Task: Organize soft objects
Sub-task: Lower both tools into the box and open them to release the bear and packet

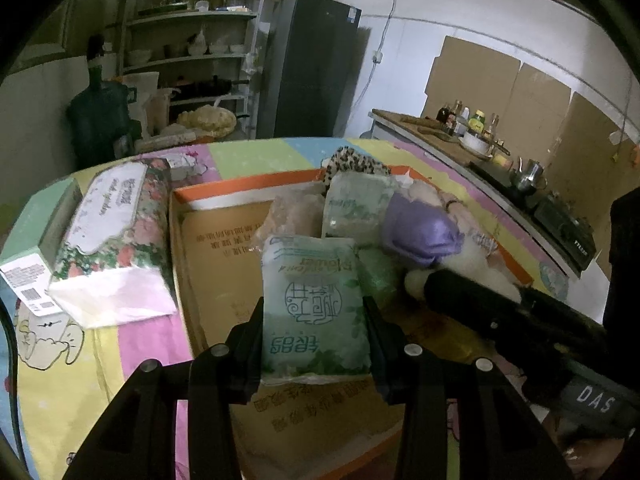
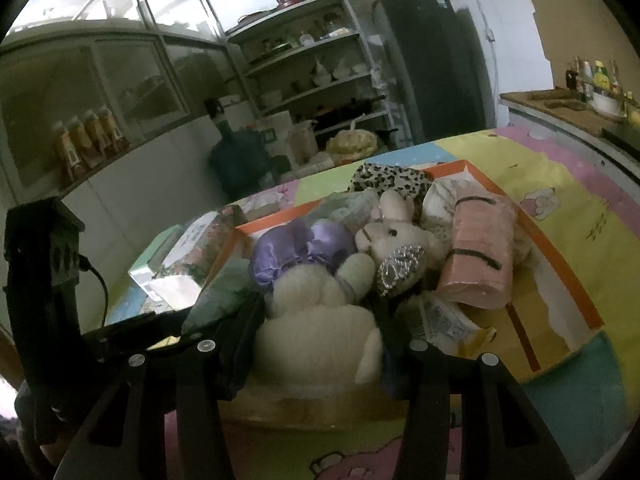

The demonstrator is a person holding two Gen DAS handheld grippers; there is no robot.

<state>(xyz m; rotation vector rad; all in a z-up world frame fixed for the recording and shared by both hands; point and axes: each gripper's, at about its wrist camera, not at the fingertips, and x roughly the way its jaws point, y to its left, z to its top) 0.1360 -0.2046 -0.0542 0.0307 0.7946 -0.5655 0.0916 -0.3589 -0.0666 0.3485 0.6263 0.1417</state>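
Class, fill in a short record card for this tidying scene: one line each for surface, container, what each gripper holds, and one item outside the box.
surface: table with pastel patchwork cloth
container: orange-rimmed cardboard box
left gripper: closed on a green tissue pack, over the box
right gripper: closed on a white plush toy at the box's near edge
also in box: rolled pink towel, plush rabbit
outside box: floral tissue pack, left of it
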